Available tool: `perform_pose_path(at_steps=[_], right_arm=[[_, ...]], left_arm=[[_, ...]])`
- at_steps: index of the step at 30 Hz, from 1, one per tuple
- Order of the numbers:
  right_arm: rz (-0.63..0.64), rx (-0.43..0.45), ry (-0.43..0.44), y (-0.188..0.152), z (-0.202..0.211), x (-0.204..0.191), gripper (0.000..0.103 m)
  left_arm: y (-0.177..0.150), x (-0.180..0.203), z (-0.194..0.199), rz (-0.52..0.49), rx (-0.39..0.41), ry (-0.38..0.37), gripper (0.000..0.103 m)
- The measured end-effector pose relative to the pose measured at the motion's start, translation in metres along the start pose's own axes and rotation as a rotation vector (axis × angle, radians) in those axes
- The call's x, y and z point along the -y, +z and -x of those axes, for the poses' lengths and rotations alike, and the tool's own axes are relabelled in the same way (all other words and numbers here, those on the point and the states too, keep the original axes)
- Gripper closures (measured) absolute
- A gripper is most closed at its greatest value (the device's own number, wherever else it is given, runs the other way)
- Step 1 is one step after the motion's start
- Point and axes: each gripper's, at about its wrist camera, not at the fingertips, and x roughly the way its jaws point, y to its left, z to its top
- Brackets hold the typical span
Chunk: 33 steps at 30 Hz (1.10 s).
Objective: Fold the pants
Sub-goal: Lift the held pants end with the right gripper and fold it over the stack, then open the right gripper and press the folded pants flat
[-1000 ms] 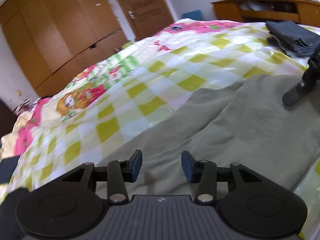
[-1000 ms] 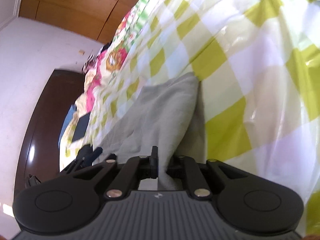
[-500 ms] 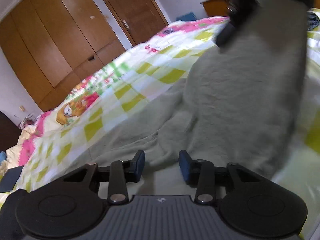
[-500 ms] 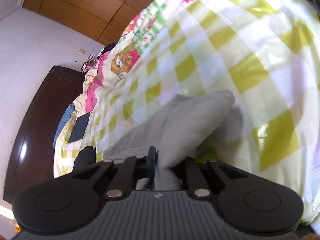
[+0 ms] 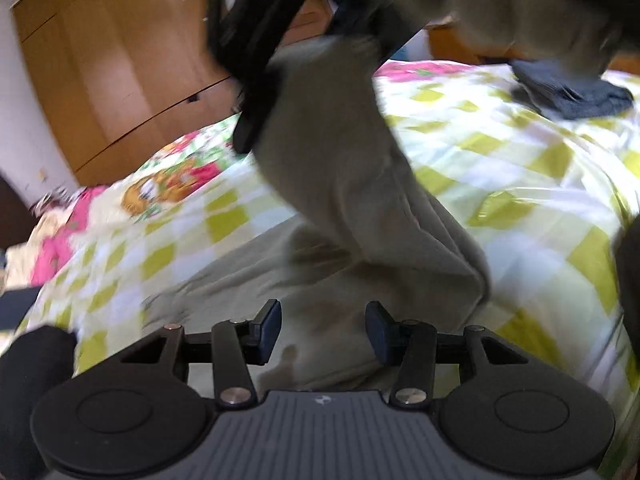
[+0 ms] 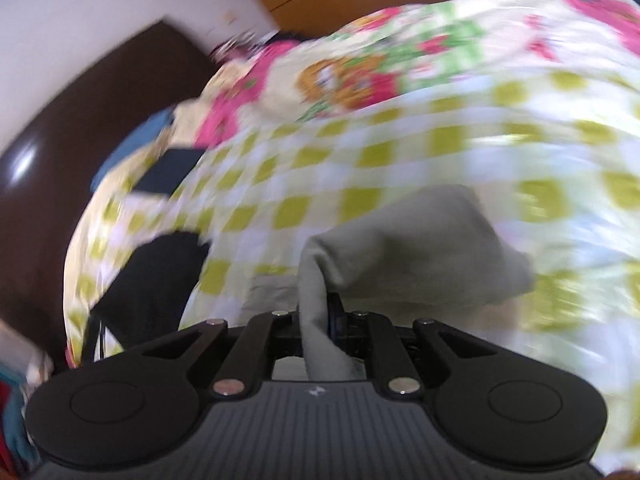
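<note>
Grey pants (image 5: pixel 344 208) lie on a bed with a yellow-green checked cover (image 5: pixel 520 168). My left gripper (image 5: pixel 322 330) is open, low over the near part of the pants, empty. My right gripper (image 6: pixel 318 320) is shut on a fold of the grey pants (image 6: pixel 420 248) and holds it lifted above the bed. In the left wrist view the right gripper (image 5: pixel 256 80) shows blurred at the top, with the cloth hanging from it down to the bed.
A dark grey folded garment (image 5: pixel 572 92) lies at the far right of the bed. Wooden wardrobes (image 5: pixel 120 80) stand behind. A dark headboard (image 6: pixel 60 168) and a dark object (image 6: pixel 152 276) are at the bed's left end.
My right gripper has lifted the pants end high and carried it across toward the left, over the left gripper. The left gripper stays open over the cloth.
</note>
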Motion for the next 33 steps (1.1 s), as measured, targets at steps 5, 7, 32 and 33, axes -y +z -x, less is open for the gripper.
perform_pose_path(at_steps=[5,7,32,33], right_arm=[[0.259,-0.133,-0.024,-0.017,-0.064,-0.071,0.093],[0.306,-0.176,-0.032,-0.026,-0.08,-0.085,0.093],[0.195,-0.196,0.028,-0.042,-0.116,-0.125,0.085],[0.184,-0.201,0.044,-0.043,-0.114,-0.122,0.078]], left_arm=[[-0.018,-0.037,0.0,0.132,-0.08,0.002,0.043],[-0.023,-0.046,0.001,0.176,-0.091,-0.004,0.043],[-0.05,-0.093,0.043,0.356,-0.05,0.05,0.039],[-0.052,-0.094,0.047,0.363,-0.06,0.046,0.038]])
